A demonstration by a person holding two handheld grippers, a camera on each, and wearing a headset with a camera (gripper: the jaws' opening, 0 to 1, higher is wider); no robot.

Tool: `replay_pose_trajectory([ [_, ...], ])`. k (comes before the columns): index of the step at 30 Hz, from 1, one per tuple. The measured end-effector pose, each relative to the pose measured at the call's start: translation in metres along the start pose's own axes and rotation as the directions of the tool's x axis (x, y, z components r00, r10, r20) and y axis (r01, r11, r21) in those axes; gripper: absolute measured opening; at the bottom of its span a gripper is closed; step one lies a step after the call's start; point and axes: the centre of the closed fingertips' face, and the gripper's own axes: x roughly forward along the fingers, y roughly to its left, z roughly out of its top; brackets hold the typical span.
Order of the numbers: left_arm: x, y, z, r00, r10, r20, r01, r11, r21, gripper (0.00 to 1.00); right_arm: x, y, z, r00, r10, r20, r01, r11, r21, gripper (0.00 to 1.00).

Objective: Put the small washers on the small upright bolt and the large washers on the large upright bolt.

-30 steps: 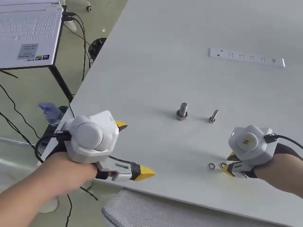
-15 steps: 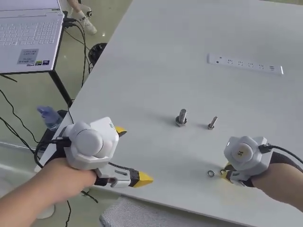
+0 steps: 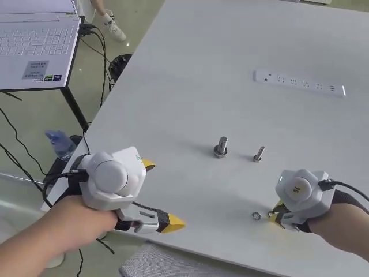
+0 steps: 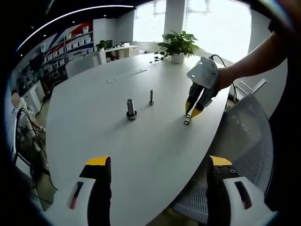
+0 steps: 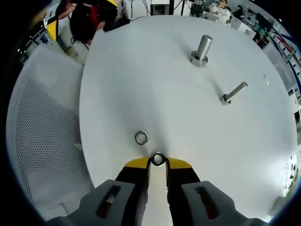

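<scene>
Both bolts stand on their heads out in the middle of the white table [image 3: 190,69], long axes straight up and shanks pointing at the ceiling. The large bolt [image 3: 221,146] is a stout grey steel thing with a wide base. The small bolt [image 3: 259,153] is slimmer and stands just to its right, apart from it. In the right gripper view the small one looks slanted, though that may be the lens.

The right gripper [image 5: 157,165] sits low at the near edge of the table, its yellow-tipped jaws drawn in narrow on the pinched washer [image 5: 157,158] — a small bright metal ring, lying flat with its hole facing up. The loose washer [image 5: 141,137] lies flat on the tabletop just beside it, not touching. Both rings are on the near side of the bolts, well short of them.

The left gripper [image 4: 159,162] hangs over the table's near left edge with its jaws spread wide and nothing between them — the tips point across toward the bolts.

The tabletop is smooth and matte. A white power strip [image 3: 300,83] lies flat toward the far side, a grey mesh chair [image 3: 161,262] is tucked under the near edge, and an open laptop [image 3: 34,40] sits on a stand off to the left.
</scene>
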Motion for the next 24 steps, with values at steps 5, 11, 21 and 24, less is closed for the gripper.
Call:
replay_pose_trajectory([
  [5, 0.0003, 0.0002, -0.0015, 1.0000, 0.003, -0.005, -0.003, 1.000, 0.003, 0.83, 0.0004, -0.0012, 0.0002, 0.9999, 0.006, -0.016, -0.006, 1.000, 0.015, 0.13],
  [11, 0.0014, 0.0004, -0.0008, 1.0000, 0.003, -0.003, -0.003, 1.000, 0.001, 0.83, 0.0006, -0.0037, 0.0001, 0.9990, 0.043, -0.003, -0.043, 0.996, 0.082, 0.13],
  [21, 0.0013, 0.0005, -0.0033, 0.9999, 0.001, -0.015, -0.001, 1.000, 0.001, 0.83, 0.0002, -0.0026, 0.0002, 0.9989, 0.045, -0.012, -0.044, 0.996, 0.071, 0.13],
  [24, 0.0012, 0.0021, -0.0031, 0.9999, 0.003, -0.014, -0.003, 1.000, -0.002, 0.82, 0.0010, -0.0037, 0.0003, 0.9992, 0.037, -0.014, -0.037, 0.998, 0.054, 0.13],
])
